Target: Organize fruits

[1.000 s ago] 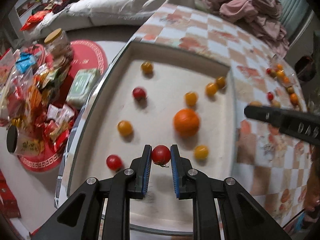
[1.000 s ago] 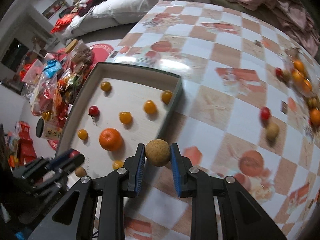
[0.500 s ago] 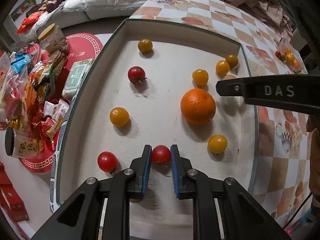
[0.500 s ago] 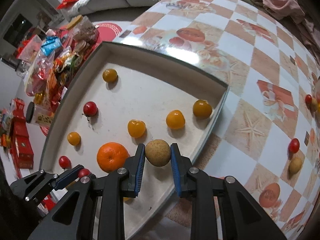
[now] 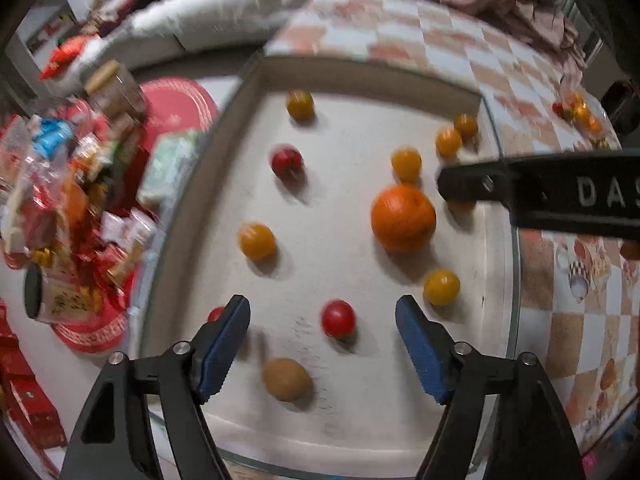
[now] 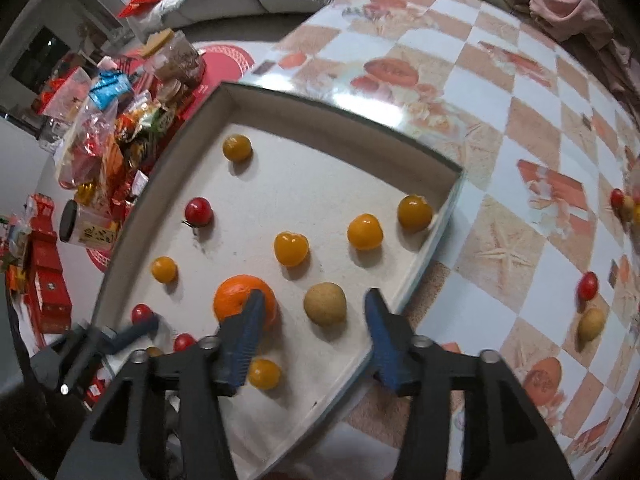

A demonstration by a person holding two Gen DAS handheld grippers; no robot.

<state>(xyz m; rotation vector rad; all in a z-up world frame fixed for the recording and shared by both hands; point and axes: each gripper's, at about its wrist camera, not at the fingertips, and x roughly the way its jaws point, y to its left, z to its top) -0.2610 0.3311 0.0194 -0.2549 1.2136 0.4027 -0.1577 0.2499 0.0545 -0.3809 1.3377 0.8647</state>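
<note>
A: Bench (image 6: 532, 92) w/ checkered orange-white cloth; shallow tray (image 6: 448, 216) near its left edge. Sofa, clothes behind; snack packs (image 6: 100, 128) on floor.

B: Edges?

A: Tray rim low all round; bare floor patches betw. fruits.

B: Counts in tray?

A: 1 orange (image 5: 403, 218), 3 red tomatoes, 6 yellow tomatoes, 2 brown fruits.

B: Fingers?

A: Left gripper (image 5: 323, 326) fingers wide, red tomato (image 5: 338, 318) lying free betw. them. Right gripper (image 6: 314, 334) fingers wide, brown fruit (image 6: 325, 304) free on tray betw. them, beside orange.
</note>
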